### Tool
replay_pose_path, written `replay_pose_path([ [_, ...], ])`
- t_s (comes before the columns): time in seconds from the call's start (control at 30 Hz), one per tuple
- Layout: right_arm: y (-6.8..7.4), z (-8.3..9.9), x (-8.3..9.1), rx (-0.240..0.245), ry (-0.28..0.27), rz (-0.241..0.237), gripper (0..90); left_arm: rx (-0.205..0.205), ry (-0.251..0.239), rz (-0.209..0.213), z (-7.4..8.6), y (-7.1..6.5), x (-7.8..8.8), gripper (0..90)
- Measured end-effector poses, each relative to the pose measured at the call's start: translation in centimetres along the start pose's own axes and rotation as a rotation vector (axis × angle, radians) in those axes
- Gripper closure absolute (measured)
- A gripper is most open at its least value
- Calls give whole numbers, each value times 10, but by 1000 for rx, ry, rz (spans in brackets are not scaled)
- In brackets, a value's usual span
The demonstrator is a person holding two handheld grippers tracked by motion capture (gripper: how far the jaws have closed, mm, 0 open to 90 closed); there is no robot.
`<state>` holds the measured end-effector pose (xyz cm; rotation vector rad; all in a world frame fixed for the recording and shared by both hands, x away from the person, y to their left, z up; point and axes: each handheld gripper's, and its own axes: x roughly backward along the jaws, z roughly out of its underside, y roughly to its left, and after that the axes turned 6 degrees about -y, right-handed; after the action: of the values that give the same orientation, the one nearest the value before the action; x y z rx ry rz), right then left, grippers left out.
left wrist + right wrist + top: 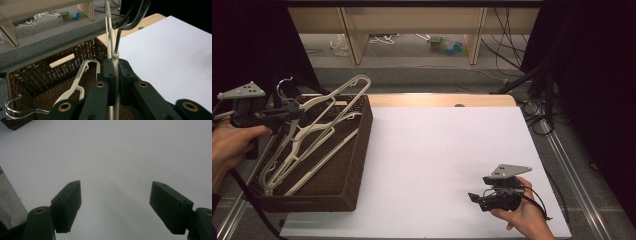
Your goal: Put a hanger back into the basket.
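A brown wicker basket [357, 165] at the table's left holds several cream plastic hangers [312, 150]. My left gripper [299, 114] reaches over its far left corner. In the left gripper view, the left gripper [115, 65] is shut on the neck of one cream hanger [109, 32], just under its metal hook [125, 25]. This hanger stands tilted up out of the basket [37, 72], where another hanger [80, 75] lies below. My right gripper [472, 197] hovers low over the white table sheet [437, 145] at the front right. In the right gripper view, the right gripper [115, 202] is open with nothing between its jaws.
Bare wood [437, 100] shows along the table's far edge. Beyond it, shelf legs [354, 40], cables and small litter [447, 46] lie on the floor. A metal rail [572, 170] runs along the right side. A basket corner [15, 123] shows in the right gripper view.
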<state>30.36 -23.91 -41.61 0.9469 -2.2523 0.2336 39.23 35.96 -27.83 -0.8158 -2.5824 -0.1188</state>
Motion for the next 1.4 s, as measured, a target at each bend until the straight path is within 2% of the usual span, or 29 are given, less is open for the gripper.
replay_pose_path([
  [0.2,0,1,-1,3,8,-7,265,16,26,-3,13,8,-4,858],
  [0.3,0,2,-3,18,-22,2,265,15,35,-9,18,12,-5,858],
  [0.4,0,2,-3,19,-20,2,265,20,39,-15,23,16,-5,858],
  [0.5,0,1,-1,3,5,-8,265,36,47,-21,28,19,-5,858],
  [0.57,0,2,-3,16,-16,1,265,43,53,-22,32,21,-6,858],
  [0.73,0,2,-3,2,7,-11,265,39,83,-20,41,26,-10,858],
  [0.8,0,2,-3,4,6,-14,265,58,80,-11,44,26,-13,857],
  [0.83,0,2,-3,7,4,-14,264,40,102,-11,45,27,-13,858],
  [0.87,0,2,-3,6,5,-13,264,58,90,-7,47,26,-15,857],
  [0.9,0,2,-3,4,6,-12,264,45,104,-4,47,27,-16,857],
  [1.07,0,2,-3,5,6,-15,264,40,141,7,54,26,-24,857],
  [1.23,-1,2,-4,13,-13,-13,264,63,153,7,62,28,-32,856],
  [1.3,-1,1,-2,15,7,-18,264,68,158,6,65,28,-36,855],
  [1.33,-1,3,-5,29,-21,-10,264,60,170,1,65,27,-38,855],
  [1.4,0,2,-4,8,-11,-14,264,58,191,-7,68,26,-43,854],
])
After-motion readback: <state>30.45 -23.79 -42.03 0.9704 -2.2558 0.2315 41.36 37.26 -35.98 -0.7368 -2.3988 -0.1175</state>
